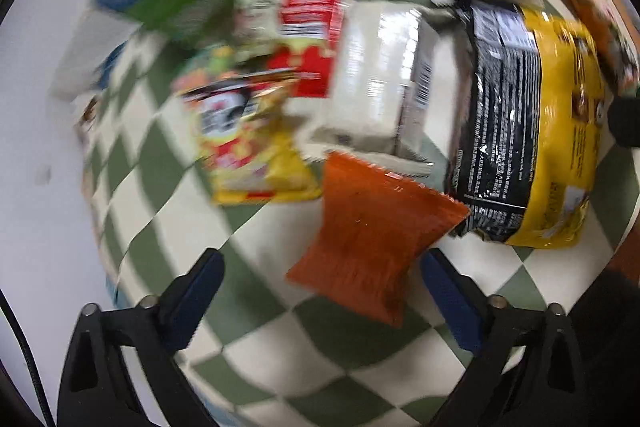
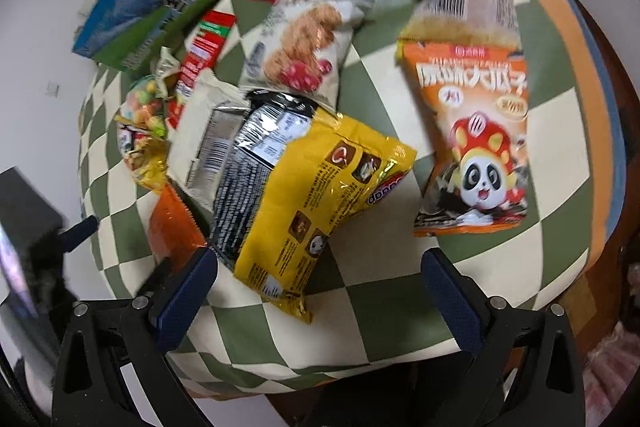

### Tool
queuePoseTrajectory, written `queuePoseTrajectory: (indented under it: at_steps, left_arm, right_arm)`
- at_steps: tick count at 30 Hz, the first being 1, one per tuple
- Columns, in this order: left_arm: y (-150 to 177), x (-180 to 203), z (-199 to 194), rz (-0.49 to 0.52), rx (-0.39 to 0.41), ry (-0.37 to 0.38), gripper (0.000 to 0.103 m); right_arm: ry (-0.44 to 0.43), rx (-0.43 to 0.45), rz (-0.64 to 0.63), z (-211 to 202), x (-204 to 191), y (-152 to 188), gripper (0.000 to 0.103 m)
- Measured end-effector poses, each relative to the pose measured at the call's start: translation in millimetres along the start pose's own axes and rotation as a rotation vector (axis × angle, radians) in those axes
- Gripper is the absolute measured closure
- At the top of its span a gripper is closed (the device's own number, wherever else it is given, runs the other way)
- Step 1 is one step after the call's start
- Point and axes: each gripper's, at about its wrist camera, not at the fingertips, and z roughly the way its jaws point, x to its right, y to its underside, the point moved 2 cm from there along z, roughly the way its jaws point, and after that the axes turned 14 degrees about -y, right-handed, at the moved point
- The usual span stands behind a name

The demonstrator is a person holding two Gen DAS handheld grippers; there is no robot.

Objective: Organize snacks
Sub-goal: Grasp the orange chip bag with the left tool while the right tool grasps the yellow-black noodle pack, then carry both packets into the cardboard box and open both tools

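Several snack packs lie heaped on the checkered counter (image 2: 372,291). Both tongs gape wide, holding nothing: the left tongs (image 1: 322,297) sit around the near end of an orange packet (image 1: 372,239), and the right tongs (image 2: 320,293) hover at the near edge, over the corner of a yellow bag (image 2: 316,195). A panda packet (image 2: 476,143) lies apart toward the right edge.

The left gripper (image 1: 320,291) had black angular plastic arms with triangular cut-outs, silver round screws at the joints, and dark blue ribbed pads (image 1: 192,301). A thin black cable ran beside it. The right gripper (image 2: 320,291) looked identical, blue pads (image 2: 186,301) included.
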Motion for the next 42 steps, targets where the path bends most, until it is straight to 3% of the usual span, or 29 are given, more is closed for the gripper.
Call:
queuePoseTrajectory:
  at_steps: [2, 3, 7, 11, 13, 16, 20, 27, 29, 31, 34, 38, 39, 40, 42]
  left_arm:
    - [-4, 1, 11, 0.009, 0.006, 0.048, 0.042]
    - [-6, 0, 15, -0.007, 0.001, 0.084, 0.049]
    - [0, -19, 26, -0.167, -0.053, 0.145, 0.051]
    - [26, -48, 46, -0.427, -0.229, 0.185, 0.051]
    - [45, -62, 61, -0.586, -0.333, 0.261, 0.051]
    - [60, -75, 73, -0.716, -0.386, 0.333, 0.051]
    - [66, -78, 83, -0.704, -0.372, 0.365, 0.049]
    - [71, -56, 104, -0.549, -0.337, 0.357, 0.046]
    - [68, -56, 107, -0.533, -0.328, 0.343, 0.045]
    - [67, -57, 109, -0.542, -0.320, 0.331, 0.045]
    - [73, -59, 113, -0.608, -0.354, 0.339, 0.046]
    - [104, -59, 118, -0.725, -0.417, 0.420, 0.050]
    - [108, -58, 119, -0.736, -0.422, 0.429, 0.050]
    - [111, -56, 122, -0.743, -0.430, 0.434, 0.050]
    - [115, -50, 124, -0.750, -0.434, 0.454, 0.050]
  right_arm:
    - [0.000, 0.007, 0.011, 7, 1, 1, 0.000]
    - [0.000, 0.009, 0.016, 9, 0, 1, 0.000]
    - [-0.007, 0.021, 0.041, 21, -7, -4, 0.000]
    - [0.060, 0.020, 0.066, 39, -25, -17, 0.000]
    - [0.078, 0.012, 0.090, 55, -34, -24, 0.000]
    - [0.170, -0.010, 0.105, 80, -45, -33, 0.000]
    - [0.255, -0.084, 0.046, 109, -53, -37, 0.000]
    - [0.392, -0.258, -0.406, 133, -87, -11, 0.004]
    - [0.446, -0.304, -0.544, 139, -95, 0, 0.004]
    - [0.473, -0.304, -0.602, 140, -102, 7, 0.004]
    - [0.433, -0.262, -0.523, 131, -96, 4, 0.004]
    - [0.333, -0.192, -0.300, 121, -81, -8, 0.004]
    - [0.309, -0.188, -0.243, 120, -76, -14, 0.005]
    - [0.268, -0.178, -0.186, 123, -71, -16, 0.016]
    - [0.275, -0.176, -0.196, 126, -72, -19, 0.017]
